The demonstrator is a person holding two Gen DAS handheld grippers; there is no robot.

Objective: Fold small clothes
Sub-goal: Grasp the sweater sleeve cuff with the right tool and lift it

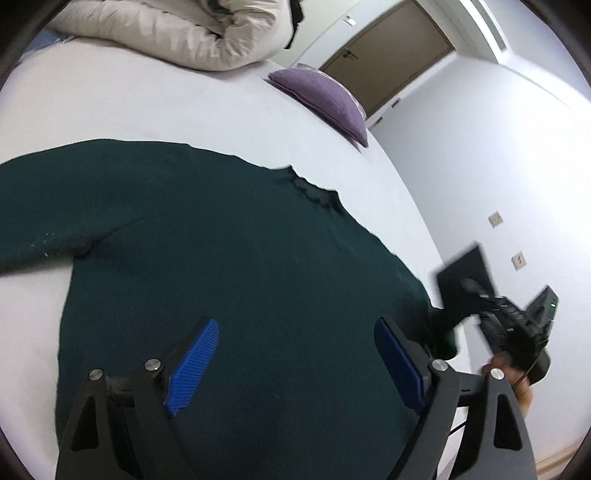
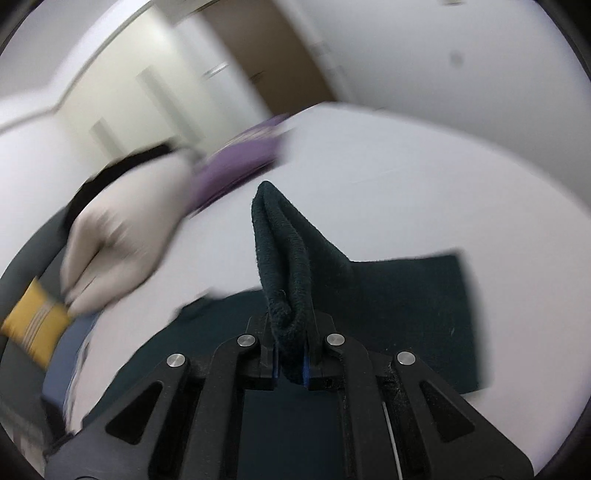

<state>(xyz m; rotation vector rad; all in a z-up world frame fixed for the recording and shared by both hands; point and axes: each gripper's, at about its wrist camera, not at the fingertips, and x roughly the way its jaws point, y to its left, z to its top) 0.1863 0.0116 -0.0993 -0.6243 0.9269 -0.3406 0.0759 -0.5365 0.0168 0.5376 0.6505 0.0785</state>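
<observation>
A dark green knit sweater (image 1: 221, 240) lies spread flat on the white bed sheet (image 1: 129, 107), with one sleeve running off to the left. My left gripper (image 1: 295, 328) hovers over its lower body, blue pads wide apart and nothing between them. In the right wrist view, my right gripper (image 2: 290, 354) is shut on a bunched fold of the sweater's sleeve (image 2: 284, 251), which stands up between the pads. The rest of that sleeve (image 2: 406, 302) trails on the sheet. The right gripper (image 1: 480, 299) also shows blurred at the bed's right edge.
A rolled cream duvet (image 1: 177, 33) and a purple cushion (image 1: 325, 99) lie at the far side of the bed. A brown door (image 1: 388, 51) and a white wall stand beyond. A yellow cushion (image 2: 35, 332) sits at the left in the right wrist view.
</observation>
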